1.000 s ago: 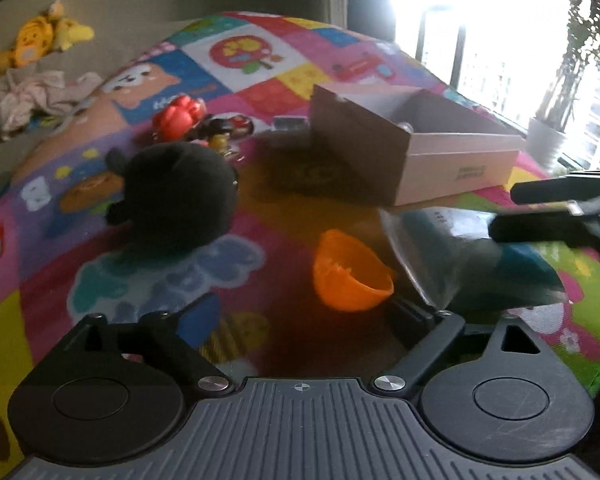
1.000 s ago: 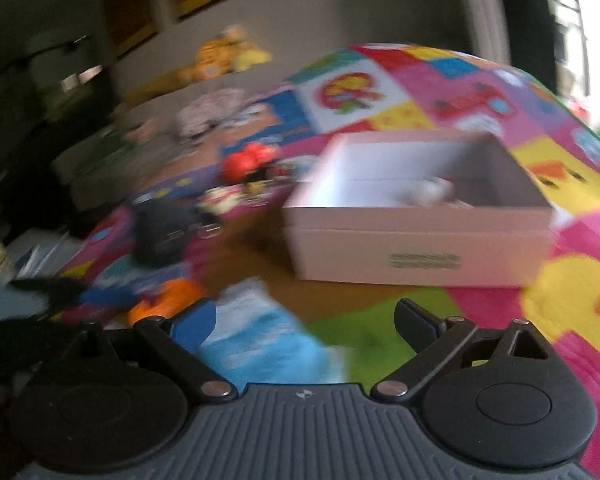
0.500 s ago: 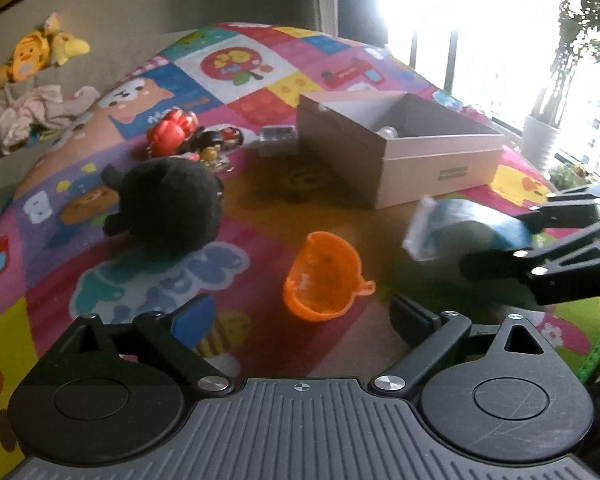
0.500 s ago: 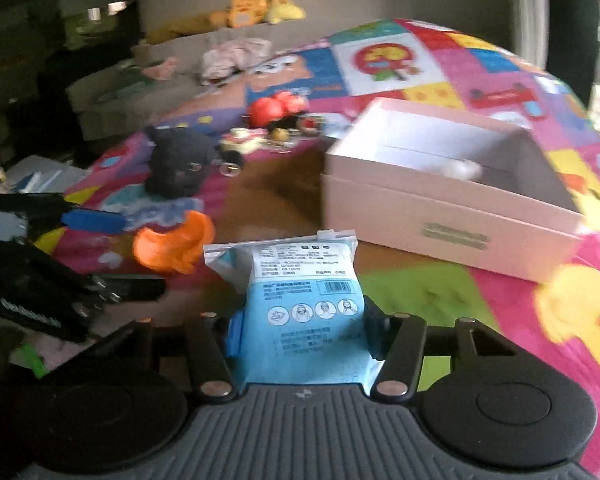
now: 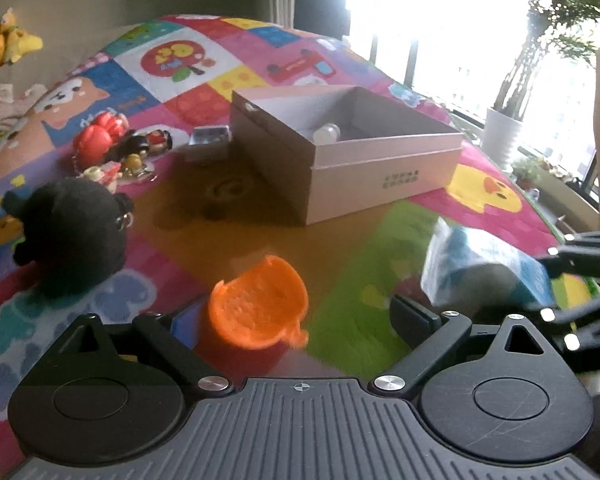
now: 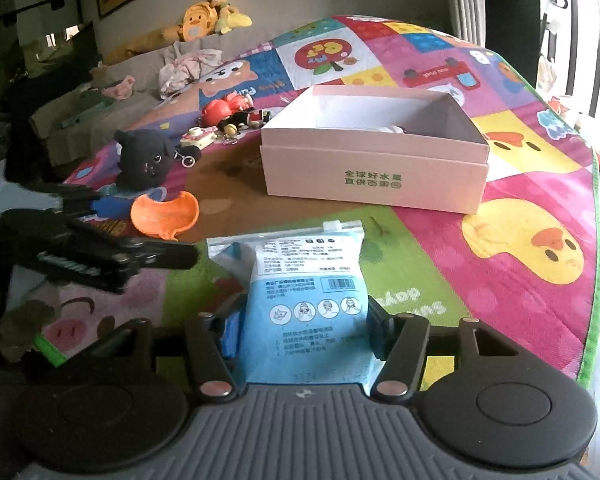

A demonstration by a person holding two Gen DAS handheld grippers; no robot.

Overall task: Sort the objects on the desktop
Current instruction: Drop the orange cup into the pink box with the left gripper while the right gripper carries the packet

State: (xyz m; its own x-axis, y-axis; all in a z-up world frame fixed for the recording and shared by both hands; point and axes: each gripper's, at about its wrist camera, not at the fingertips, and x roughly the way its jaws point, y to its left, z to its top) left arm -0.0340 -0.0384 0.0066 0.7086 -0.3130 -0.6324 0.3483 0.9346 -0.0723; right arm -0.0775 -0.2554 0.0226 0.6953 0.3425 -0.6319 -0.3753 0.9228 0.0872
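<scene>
My right gripper [image 6: 300,326] is shut on a blue and white mask packet [image 6: 308,300] and holds it above the colourful play mat, in front of the open pink box [image 6: 374,178]. The packet also shows in the left wrist view [image 5: 480,268], at the right. My left gripper [image 5: 296,316] is open and empty, low over an orange plastic shell [image 5: 260,308], which sits between its fingers. The box [image 5: 380,168] holds a small white object [image 5: 327,133]. A black plush toy [image 5: 72,232] lies left of the shell.
A red toy and small figures with keyrings [image 5: 116,152] lie behind the plush. A small clear case [image 5: 210,138] sits against the box's left side. A sofa with stuffed toys [image 6: 212,18] is at the back. The mat's green edge [image 6: 596,240] runs along the right.
My right gripper has closed on the blue packet and lifted it. My left gripper has moved forward and lower, so the orange shell now sits between its fingers.
</scene>
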